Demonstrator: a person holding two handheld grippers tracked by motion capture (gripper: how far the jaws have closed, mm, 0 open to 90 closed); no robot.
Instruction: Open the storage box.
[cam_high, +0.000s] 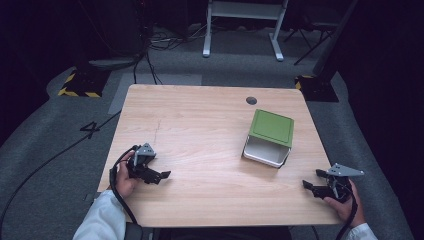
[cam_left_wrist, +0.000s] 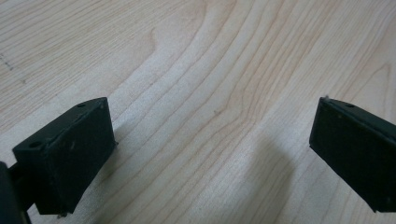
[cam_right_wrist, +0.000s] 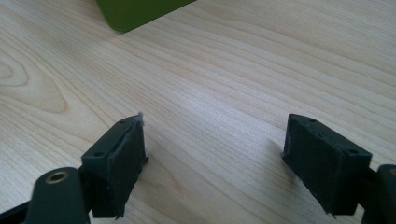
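High view shows your white box (cam_high: 266, 151), squarish with rounded corners, its flat green lid (cam_high: 271, 127) sitting askew on top, on the pale wood-grain surface (cam_high: 200, 125). Your left tongs (cam_high: 161, 176) lie low near the front left edge, jaws spread and empty, pointing right. Your right tongs (cam_high: 311, 181), also spread and empty, point left, near the box's front right corner but apart from it.

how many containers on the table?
1: a white box with green lid on the table, right of centre, apart from both tongs. Its green edge shows at the top of the right gripper view.
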